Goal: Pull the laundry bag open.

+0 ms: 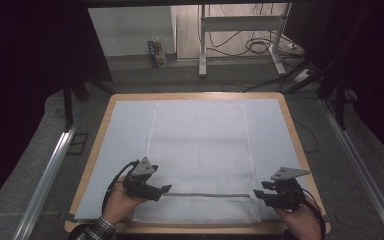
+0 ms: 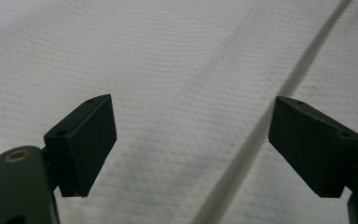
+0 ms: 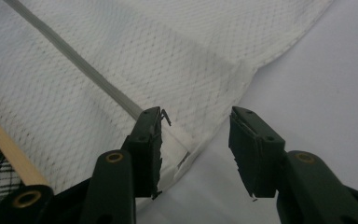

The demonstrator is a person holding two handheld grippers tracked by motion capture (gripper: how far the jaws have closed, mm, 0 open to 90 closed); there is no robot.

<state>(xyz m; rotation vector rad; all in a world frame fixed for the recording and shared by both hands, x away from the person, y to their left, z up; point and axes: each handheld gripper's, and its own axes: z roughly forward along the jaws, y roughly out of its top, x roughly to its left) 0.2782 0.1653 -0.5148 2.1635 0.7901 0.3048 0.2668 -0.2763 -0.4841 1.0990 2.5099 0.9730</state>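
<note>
A white mesh laundry bag (image 1: 200, 150) lies flat on the bench (image 1: 290, 115), zipper (image 1: 207, 195) nearest the person. Left tongs (image 1: 166, 188) gape over the mesh; right tongs (image 3: 196, 140) stand apart at the zipper's end corner.

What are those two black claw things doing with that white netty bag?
A person holds a gripper in each hand over a white mesh bag lying flat on a pale cloth on the table. The left gripper sits open at one end of the bag's grey zipper. The right gripper is at the other end, jaws apart around the bag's corner by the zipper's end, not yet pinching it.
</note>
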